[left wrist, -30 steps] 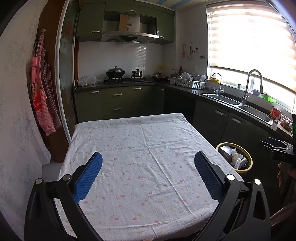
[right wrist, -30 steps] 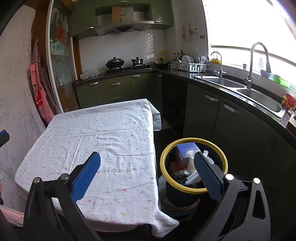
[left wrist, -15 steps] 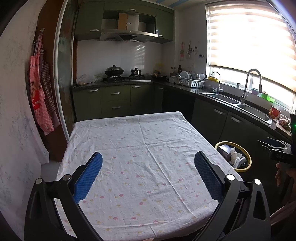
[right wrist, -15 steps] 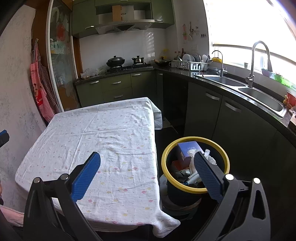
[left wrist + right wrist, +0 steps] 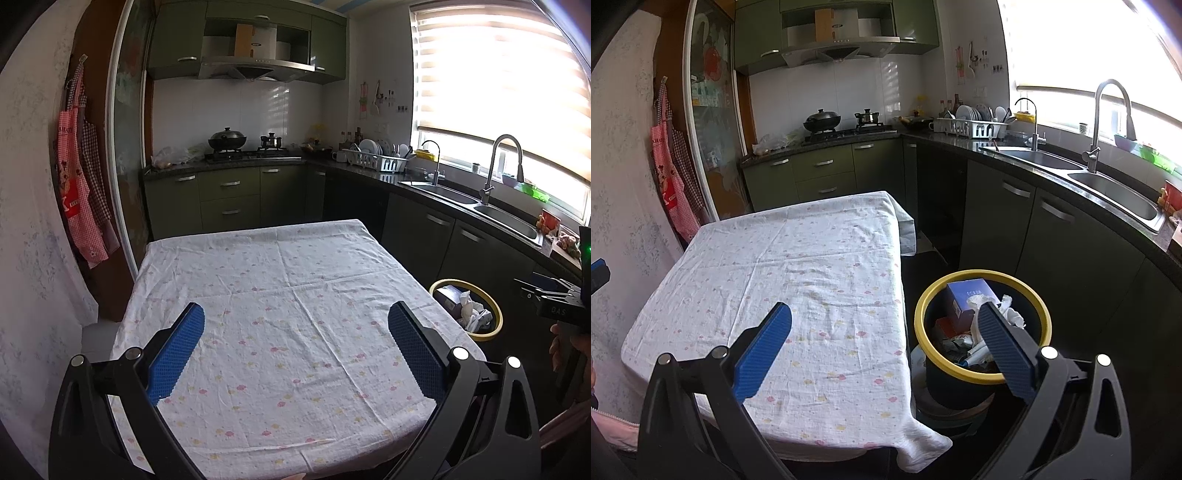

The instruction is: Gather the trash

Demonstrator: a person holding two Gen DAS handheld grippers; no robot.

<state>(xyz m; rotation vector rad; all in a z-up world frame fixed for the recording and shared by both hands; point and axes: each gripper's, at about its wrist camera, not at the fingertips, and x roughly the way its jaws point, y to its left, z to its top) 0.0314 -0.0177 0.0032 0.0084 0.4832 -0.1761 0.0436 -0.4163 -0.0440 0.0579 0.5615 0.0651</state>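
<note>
A dark trash bin with a yellow rim (image 5: 982, 374) stands on the floor right of the table; it holds a blue box (image 5: 967, 297), crumpled white paper and other scraps. It also shows in the left wrist view (image 5: 493, 314). My right gripper (image 5: 884, 312) is open and empty, above the table's right edge and the bin. My left gripper (image 5: 295, 312) is open and empty over the table with the white flowered cloth (image 5: 288, 295). The right gripper's body shows at the right edge of the left wrist view (image 5: 554, 299).
Dark green cabinets and a black counter with a double sink (image 5: 1108, 184) run along the right. A stove with a pot (image 5: 227, 142) is at the back. Aprons (image 5: 79, 173) hang on the left wall. A narrow floor gap lies between table and cabinets.
Both grippers have tilted or risen slightly, so the table and the bin sit a little lower in view. Both stay open and empty.
</note>
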